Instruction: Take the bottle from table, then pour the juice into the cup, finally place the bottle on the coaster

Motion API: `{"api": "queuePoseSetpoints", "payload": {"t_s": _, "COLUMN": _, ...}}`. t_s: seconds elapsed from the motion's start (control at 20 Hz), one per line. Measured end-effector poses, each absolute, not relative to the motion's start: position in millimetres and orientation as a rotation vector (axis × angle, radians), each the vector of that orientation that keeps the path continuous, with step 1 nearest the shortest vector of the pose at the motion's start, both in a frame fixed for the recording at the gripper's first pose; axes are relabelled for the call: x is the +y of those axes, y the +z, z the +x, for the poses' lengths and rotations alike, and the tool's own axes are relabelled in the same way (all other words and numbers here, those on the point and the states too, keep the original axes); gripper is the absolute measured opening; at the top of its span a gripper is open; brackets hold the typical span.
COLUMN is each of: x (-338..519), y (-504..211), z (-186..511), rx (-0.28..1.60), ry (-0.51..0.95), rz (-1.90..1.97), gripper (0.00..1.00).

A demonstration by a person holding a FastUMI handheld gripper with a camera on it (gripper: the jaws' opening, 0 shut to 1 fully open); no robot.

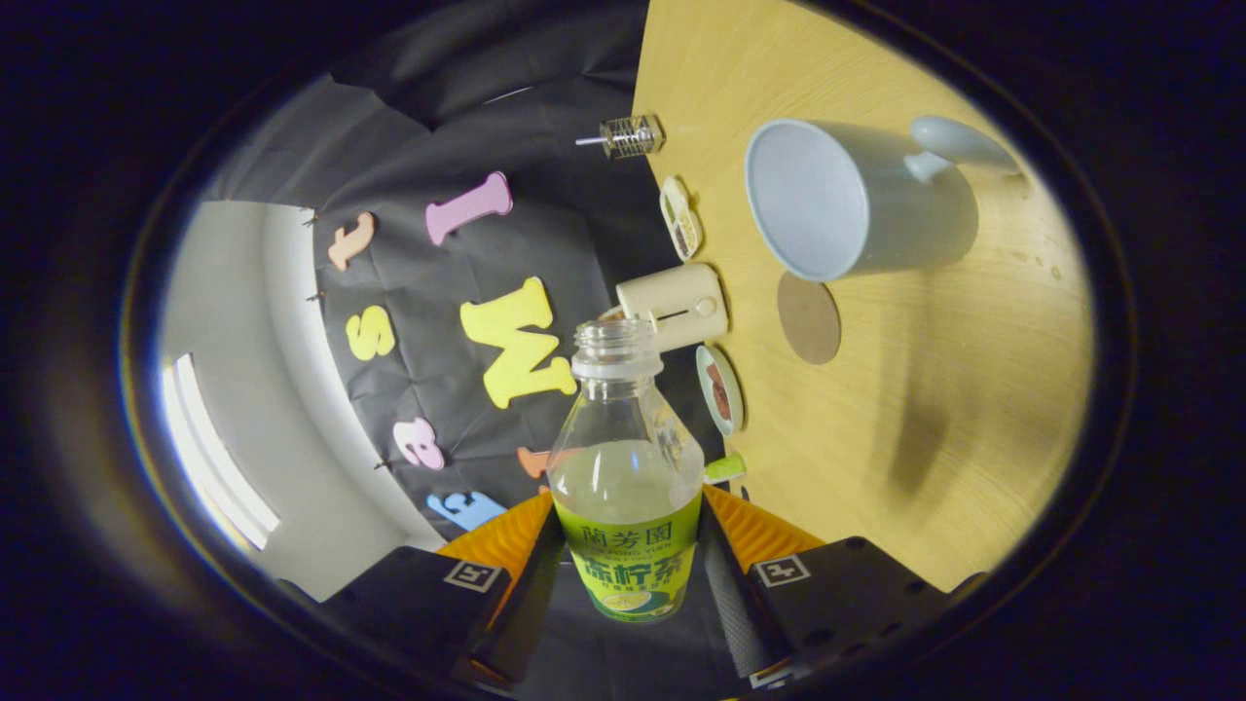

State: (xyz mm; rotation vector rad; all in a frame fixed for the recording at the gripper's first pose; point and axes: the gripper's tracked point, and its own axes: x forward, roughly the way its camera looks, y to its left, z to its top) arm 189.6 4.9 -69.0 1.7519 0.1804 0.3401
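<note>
— Where were we in the task, and where was the bottle?

— We had the bottle [628, 477] lifted off the bench [934, 409] and held in the gripper [631, 565], its open mouth pointing ahead. The whole view was rolled sideways, so we judged the pour was beginning. Pale juice filled roughly the lower half of the bottle and none was leaving the neck.

— And the cup?

— The pale blue cup [847, 200] stood on the bench beyond the bottle's mouth and off to one side, its inside apparently empty. The round brown coaster [809, 317] lay bare just beside it.

— What did the next move call for?

— In our judgement, carrying the mouth over the cup's rim, then tipping further.

— How was the gripper set?

— Closed partway, both fingers [725, 574] pressing the bottle's labelled body from either side.
</note>
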Motion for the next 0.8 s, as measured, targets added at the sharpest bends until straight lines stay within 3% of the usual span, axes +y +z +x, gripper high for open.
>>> {"api": "queuePoseSetpoints", "payload": {"t_s": 0.8, "x": -2.4, "y": -54.8, "z": 190.6, "rx": 0.157, "ry": 0.345, "rz": 1.875, "gripper": 0.79}}
